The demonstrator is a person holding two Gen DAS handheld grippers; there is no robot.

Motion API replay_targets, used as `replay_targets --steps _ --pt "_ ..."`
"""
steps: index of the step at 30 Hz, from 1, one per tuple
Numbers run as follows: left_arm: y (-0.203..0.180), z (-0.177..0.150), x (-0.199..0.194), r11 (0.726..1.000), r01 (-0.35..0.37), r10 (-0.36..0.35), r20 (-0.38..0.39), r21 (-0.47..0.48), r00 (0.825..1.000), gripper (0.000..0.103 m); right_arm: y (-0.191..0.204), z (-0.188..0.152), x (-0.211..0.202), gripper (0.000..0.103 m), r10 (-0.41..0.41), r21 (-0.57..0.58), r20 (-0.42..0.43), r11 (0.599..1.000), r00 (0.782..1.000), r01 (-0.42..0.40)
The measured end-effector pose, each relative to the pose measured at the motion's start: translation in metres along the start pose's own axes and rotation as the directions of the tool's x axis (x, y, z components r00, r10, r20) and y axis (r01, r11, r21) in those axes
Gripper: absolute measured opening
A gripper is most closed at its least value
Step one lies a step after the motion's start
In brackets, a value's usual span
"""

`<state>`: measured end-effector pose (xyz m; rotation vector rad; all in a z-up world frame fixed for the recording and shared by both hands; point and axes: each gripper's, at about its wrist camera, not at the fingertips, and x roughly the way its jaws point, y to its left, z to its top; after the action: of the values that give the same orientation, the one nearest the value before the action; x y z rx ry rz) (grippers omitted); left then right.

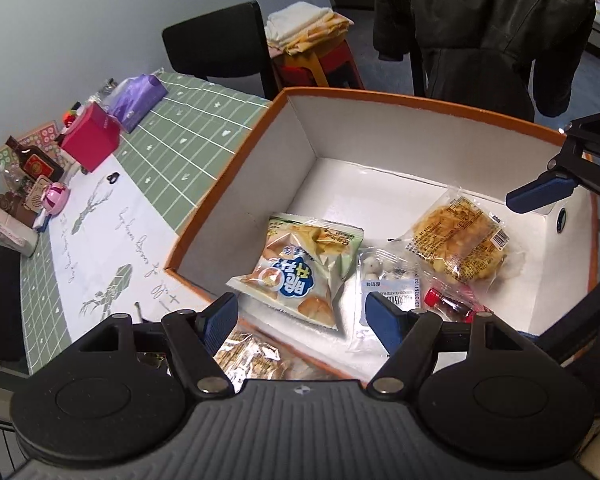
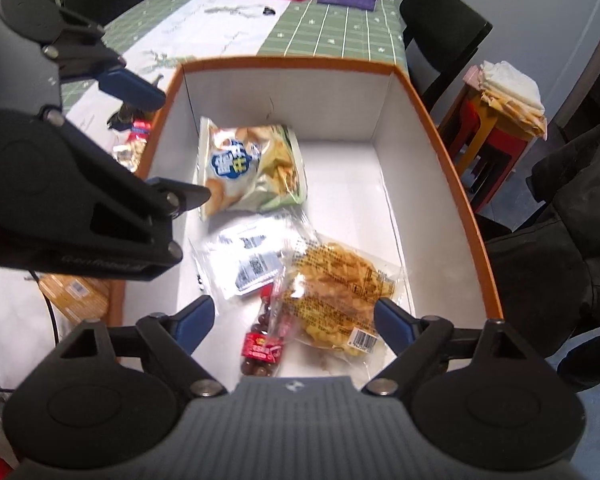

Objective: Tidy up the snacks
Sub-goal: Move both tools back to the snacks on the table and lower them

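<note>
Left wrist view: orange-rimmed white box (image 1: 236, 168) sits on the surface (image 1: 168, 152), which has a green grid cloth with a white panel of cursive script I can't read. Inside the box: chip bag (image 1: 300, 268) with big blue Chinese characters, clear pack of white candies (image 1: 384, 276) with print too small to read, clear pastry pack (image 1: 460, 240) with a barcode label, small red-capped packet (image 1: 452, 304). One more snack pack (image 1: 248, 356) lies outside, against the box's near wall. Far end of the surface: red box (image 1: 90, 138), purple pack (image 1: 136, 100), brown bottle (image 1: 34, 162). Black chair (image 1: 220, 40) and a stool with folded cloths (image 1: 308, 28) behind. Left gripper (image 1: 302, 316) fingers wide apart over the near box edge, holding nothing.

Right wrist view: same box (image 2: 452, 168); chip bag (image 2: 252, 168) at the far end, candy pack (image 2: 248, 260) mid, pastry pack (image 2: 340, 300) and red-labelled packet (image 2: 264, 340) nearest. Right gripper (image 2: 294, 320) fingers spread wide, empty, hanging over the pastry and the packet. Left gripper (image 2: 164, 144) visible at the box's left wall, fingers apart
</note>
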<state>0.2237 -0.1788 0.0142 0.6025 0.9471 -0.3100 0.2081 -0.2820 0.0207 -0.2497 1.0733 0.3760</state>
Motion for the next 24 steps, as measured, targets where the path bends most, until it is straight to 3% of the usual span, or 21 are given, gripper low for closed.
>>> replay_targets --steps 9,16,24 --pt "0.026 -0.034 -0.045 0.996 -0.017 0.021 0.045 -0.089 0.999 0.086 0.019 -0.002 -0.032 0.085 0.032 0.063 0.15 0.997 0.988 -0.042" --pt "0.061 -0.069 -0.078 0.986 -0.047 0.058 0.067 -0.163 0.996 0.086 0.057 -0.008 -0.052 0.085 0.073 0.031 0.269 0.996 0.96 -0.085" --pt "0.089 -0.126 -0.084 0.953 -0.036 0.066 0.091 -0.299 0.994 0.086 0.102 -0.025 -0.052 0.084 0.172 0.056 0.345 0.978 0.923 -0.203"
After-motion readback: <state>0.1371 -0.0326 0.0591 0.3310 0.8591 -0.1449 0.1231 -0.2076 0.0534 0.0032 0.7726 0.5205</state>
